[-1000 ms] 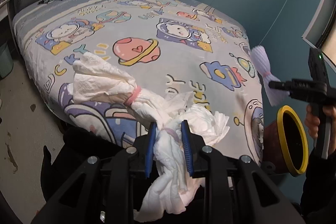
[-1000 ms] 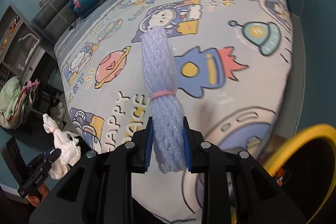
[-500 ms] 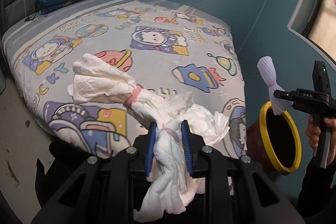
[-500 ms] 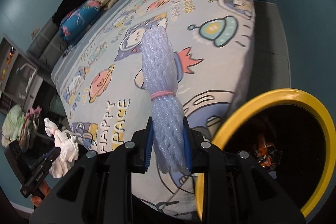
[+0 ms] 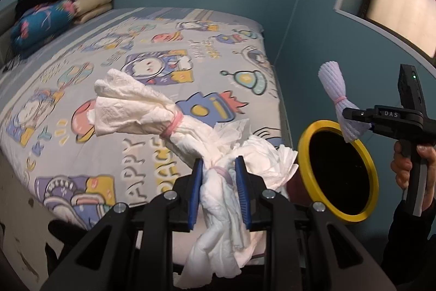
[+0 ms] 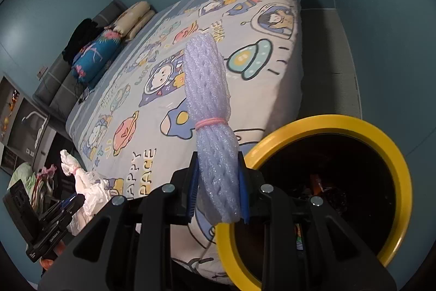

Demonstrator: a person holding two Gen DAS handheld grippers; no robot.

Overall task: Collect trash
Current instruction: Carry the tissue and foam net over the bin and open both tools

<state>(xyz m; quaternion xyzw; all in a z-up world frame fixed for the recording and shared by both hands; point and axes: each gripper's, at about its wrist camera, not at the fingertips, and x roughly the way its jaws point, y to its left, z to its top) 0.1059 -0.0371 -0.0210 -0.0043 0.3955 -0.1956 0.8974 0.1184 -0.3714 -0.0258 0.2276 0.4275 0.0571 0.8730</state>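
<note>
The foam net bundle point(image 6: 215, 132), a pale lilac mesh sleeve cinched midway by a pink elastic, is standing upright in the right gripper point(image 6: 217, 188), whose jaws are clamping its lower half; it is hanging just beside the near rim of the yellow-rimmed bin point(image 6: 392, 154). The tissue wad point(image 5: 215, 168), crumpled white paper tied with pink bands, is being pinched at its waist by the left gripper point(image 5: 218, 191), level with the bed point(image 5: 136, 59) edge and near the bin point(image 5: 338, 171). Risk, as a judgement: the bundle appears to be sitting over the rim, not the opening, so letting go here could bounce it onto the floor. The wad's long loose tail may snag the rim or cling to the pads. The bin's interior is showing dark, with some wrappers inside.
</note>
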